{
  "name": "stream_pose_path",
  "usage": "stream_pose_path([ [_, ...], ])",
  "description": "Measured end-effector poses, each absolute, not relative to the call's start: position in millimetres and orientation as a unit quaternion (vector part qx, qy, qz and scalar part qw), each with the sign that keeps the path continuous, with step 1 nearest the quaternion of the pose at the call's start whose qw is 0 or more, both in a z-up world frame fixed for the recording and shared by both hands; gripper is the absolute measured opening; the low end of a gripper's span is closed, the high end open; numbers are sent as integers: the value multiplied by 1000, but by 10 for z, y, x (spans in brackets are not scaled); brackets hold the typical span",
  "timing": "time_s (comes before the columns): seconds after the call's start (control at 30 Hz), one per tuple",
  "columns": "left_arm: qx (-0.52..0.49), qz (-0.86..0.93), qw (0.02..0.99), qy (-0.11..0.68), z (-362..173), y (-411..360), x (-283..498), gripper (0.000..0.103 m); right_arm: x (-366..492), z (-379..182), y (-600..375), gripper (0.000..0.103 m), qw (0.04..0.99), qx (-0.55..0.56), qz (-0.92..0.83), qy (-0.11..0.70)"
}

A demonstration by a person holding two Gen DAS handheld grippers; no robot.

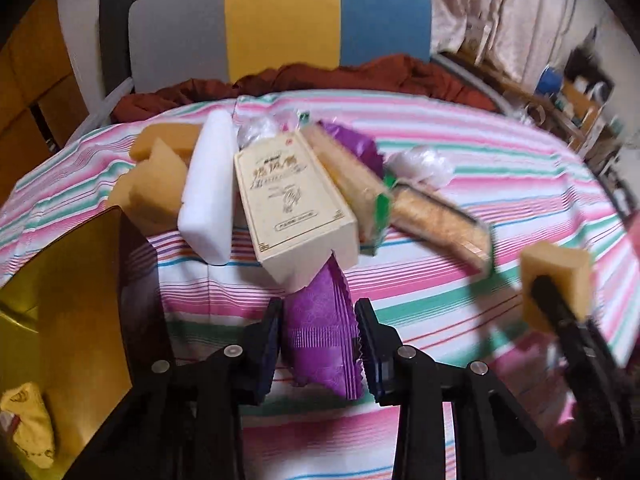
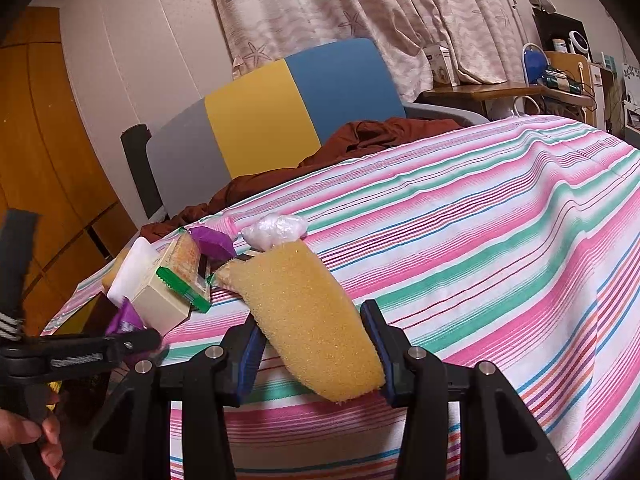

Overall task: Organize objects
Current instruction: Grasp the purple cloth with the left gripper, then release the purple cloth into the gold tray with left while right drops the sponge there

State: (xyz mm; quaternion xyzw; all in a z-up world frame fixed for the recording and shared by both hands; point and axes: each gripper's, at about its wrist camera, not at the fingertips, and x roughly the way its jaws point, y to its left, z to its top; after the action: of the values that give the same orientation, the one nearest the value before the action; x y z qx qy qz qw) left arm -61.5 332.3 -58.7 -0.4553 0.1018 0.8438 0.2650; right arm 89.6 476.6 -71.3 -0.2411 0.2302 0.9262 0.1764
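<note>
My left gripper point(image 1: 318, 320) is shut on a purple packet point(image 1: 320, 336) and holds it above the striped cloth. My right gripper point(image 2: 312, 340) is shut on a yellow sponge point(image 2: 308, 316); the sponge also shows at the right of the left wrist view point(image 1: 556, 280). A pile lies on the bed: a cream box point(image 1: 292, 208), a white foam block point(image 1: 210, 188), yellow sponges point(image 1: 156, 176), cracker packs point(image 1: 436, 220), another purple packet point(image 1: 356, 148) and a clear plastic wad point(image 1: 424, 164).
A box with a gold lining point(image 1: 68, 320) stands open at the lower left, a yellow packet point(image 1: 28, 424) in it. A red-brown cloth point(image 1: 320, 80) and a grey, yellow and blue headboard point(image 1: 280, 20) lie behind. A cluttered desk point(image 2: 560, 84) stands at the far right.
</note>
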Motion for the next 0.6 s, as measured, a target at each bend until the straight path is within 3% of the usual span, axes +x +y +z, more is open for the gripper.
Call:
stream_pose_path([
  [0.6, -401, 852, 335, -33, -82, 2482, -142, 36, 874, -702, 4685, 47, 190, -254, 925, 208],
])
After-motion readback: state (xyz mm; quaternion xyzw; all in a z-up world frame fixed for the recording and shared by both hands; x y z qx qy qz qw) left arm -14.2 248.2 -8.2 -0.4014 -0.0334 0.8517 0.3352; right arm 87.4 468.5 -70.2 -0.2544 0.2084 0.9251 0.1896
